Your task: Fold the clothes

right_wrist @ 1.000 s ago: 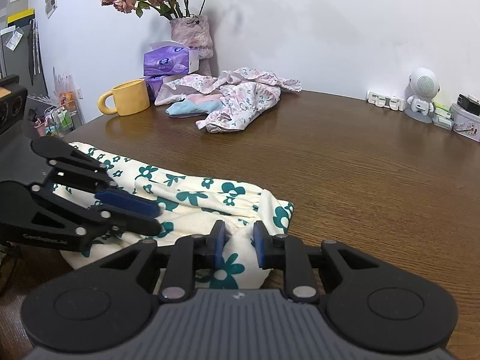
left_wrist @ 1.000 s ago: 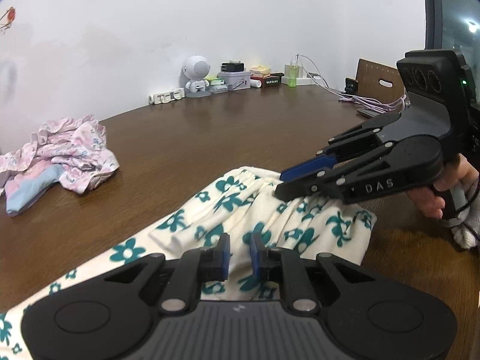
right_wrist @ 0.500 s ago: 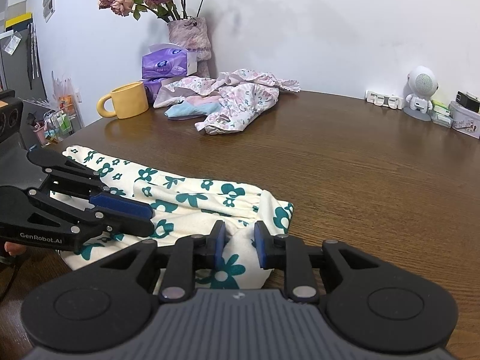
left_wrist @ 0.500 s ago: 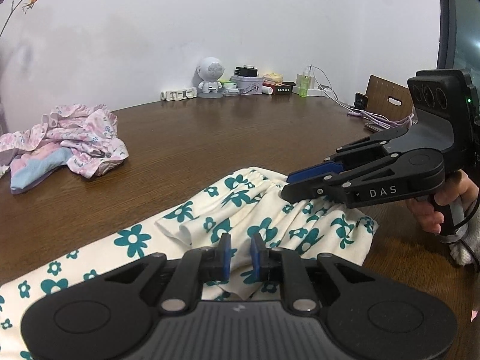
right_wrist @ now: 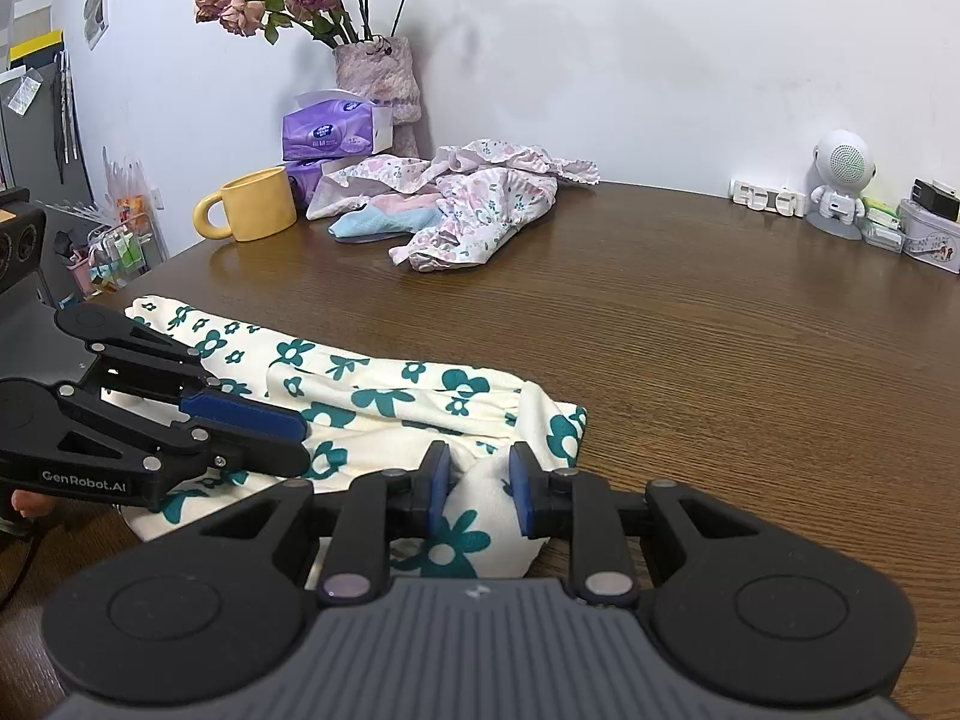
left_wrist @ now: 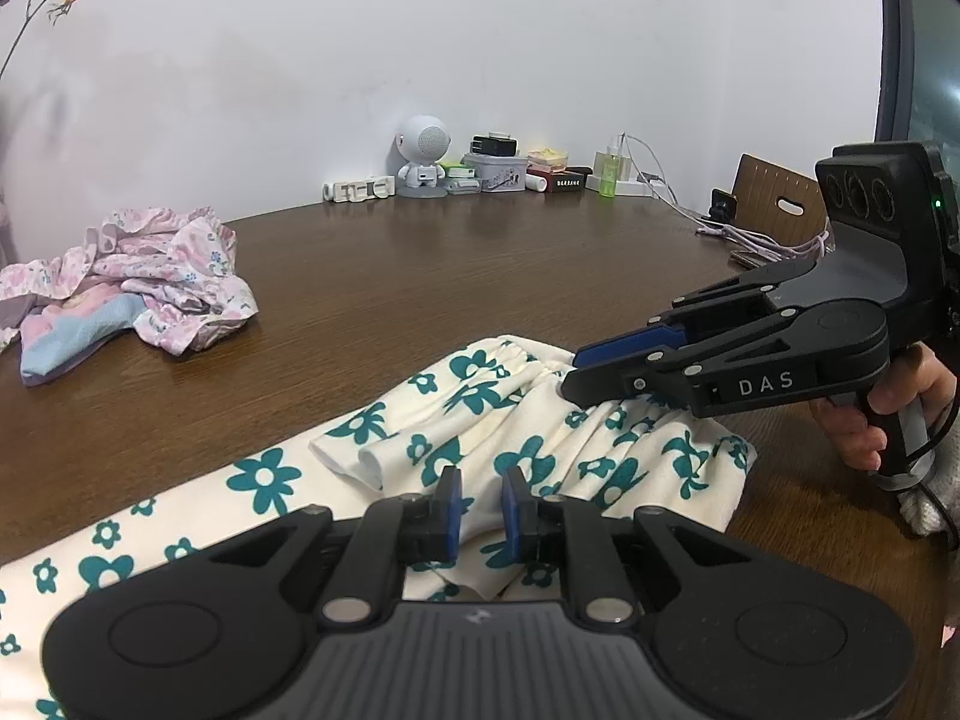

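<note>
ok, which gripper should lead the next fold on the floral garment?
Right gripper, probably: the floral garment is bunched between its fingers at the gathered end, ready to carry over. Left gripper sits mid-cloth, grip unclear.

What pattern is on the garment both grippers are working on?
Teal flowers on a cream ground: the garment shows it best in the right wrist view.
</note>
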